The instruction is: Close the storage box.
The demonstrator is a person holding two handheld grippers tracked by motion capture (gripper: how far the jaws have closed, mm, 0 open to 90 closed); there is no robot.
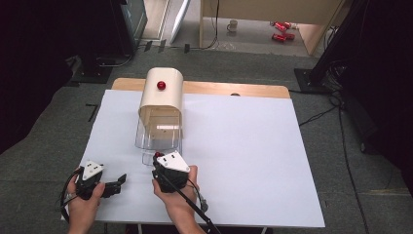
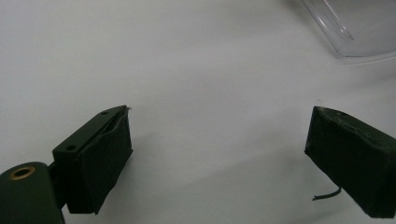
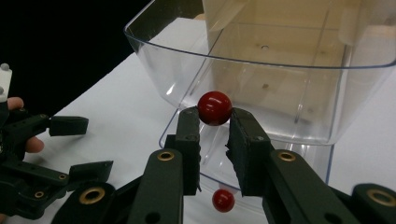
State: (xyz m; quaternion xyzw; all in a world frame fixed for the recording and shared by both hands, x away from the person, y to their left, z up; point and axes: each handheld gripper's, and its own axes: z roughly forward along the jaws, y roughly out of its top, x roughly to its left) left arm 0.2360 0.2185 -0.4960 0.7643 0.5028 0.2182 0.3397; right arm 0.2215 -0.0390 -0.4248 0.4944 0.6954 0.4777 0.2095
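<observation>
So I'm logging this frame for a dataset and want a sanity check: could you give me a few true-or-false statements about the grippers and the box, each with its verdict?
1. The right gripper is closed on the red ball knob of the clear plastic drawer. True.
2. The left gripper holds a red ball. False: its jaws stand wide apart over the white table sheet, with nothing between them.
3. The clear drawer sticks out of the cream round-topped wooden box. True.
4. The cream box has no knob on top. False: a second red knob sits there.
5. The drawer holds several items. False: it looks empty.
</observation>
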